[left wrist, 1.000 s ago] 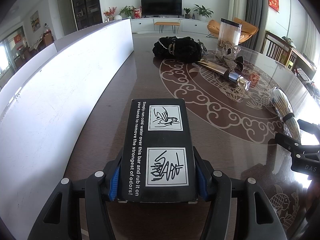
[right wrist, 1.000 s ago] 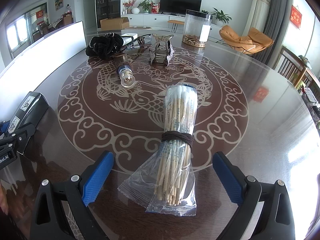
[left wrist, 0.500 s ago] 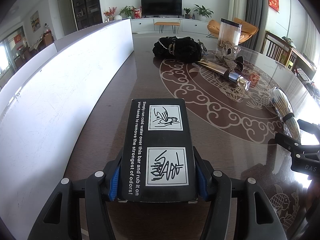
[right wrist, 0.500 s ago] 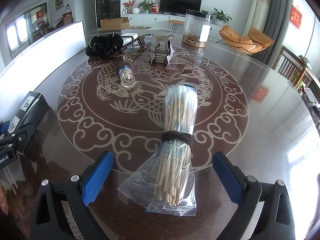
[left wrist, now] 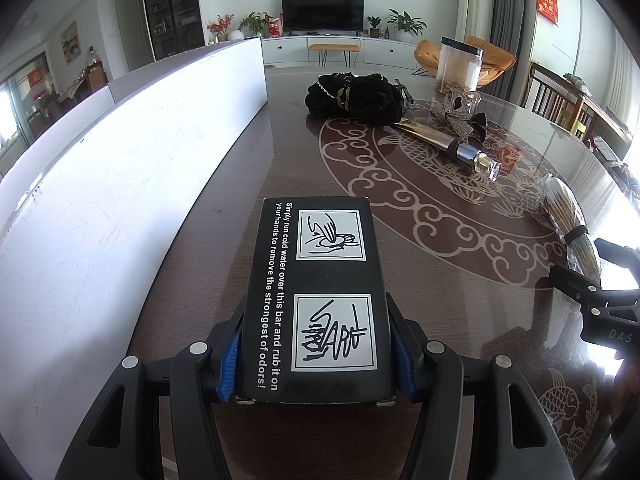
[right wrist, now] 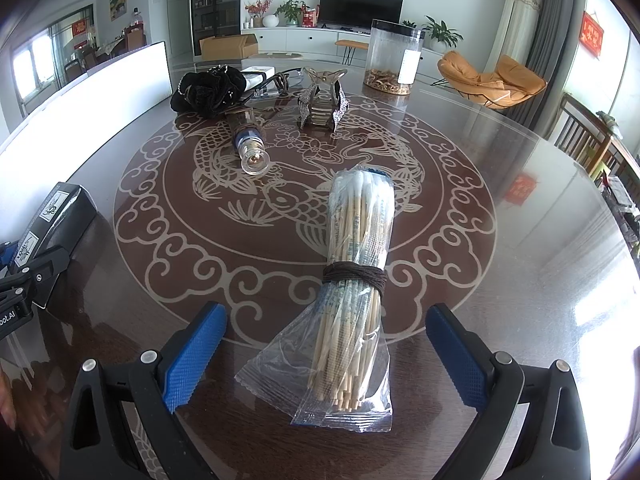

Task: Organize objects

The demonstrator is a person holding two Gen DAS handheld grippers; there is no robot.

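Item: clear plastic bag of cotton swabs point(right wrist: 354, 276), bound mid-length by a dark cord, lying on the glossy brown table with inlaid fish pattern point(right wrist: 520, 280). Its long axis runs 6 to 12 o'clock from our right gripper point(right wrist: 326, 354), in line with the fingers; the wooden-stick end lies between the spread blue pads point(right wrist: 192, 354), neither pad touching. We judge this hand far the nearer.

Item: black rectangular cardboard box printed with white instructions point(left wrist: 316, 300), clamped across its short sides by our left gripper point(left wrist: 314, 360), long axis toward 12 o'clock, beside the white panel wall point(left wrist: 120, 200).

Unclear: whether the box rests on the table; the swab bag's underside.
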